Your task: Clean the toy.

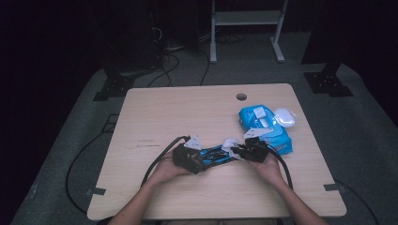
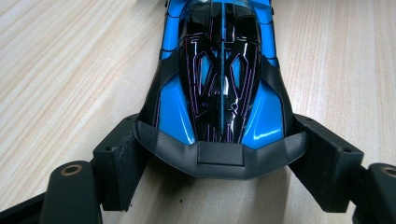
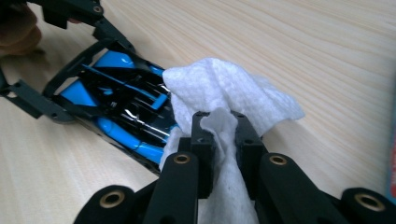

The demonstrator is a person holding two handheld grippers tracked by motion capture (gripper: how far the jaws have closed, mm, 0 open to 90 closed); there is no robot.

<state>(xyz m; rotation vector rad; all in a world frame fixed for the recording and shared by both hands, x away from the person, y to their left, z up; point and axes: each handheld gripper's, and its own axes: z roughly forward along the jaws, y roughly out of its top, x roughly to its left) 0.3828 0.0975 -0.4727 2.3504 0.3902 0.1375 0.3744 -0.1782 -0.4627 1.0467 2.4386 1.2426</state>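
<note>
Left gripper (image 2: 219, 161) fingers clamp toy car (image 2: 219, 88) on bench (image 1: 187, 108). Right gripper (image 3: 219, 126) fingers pinch wipe (image 3: 224, 88), probably touching car; wipe lightly, keep clamp steady.

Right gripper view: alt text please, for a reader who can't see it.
The right tongs pinch a white wipe against one end of a blue and black toy car on a wooden table. The left tongs grip the car's far end.
</note>
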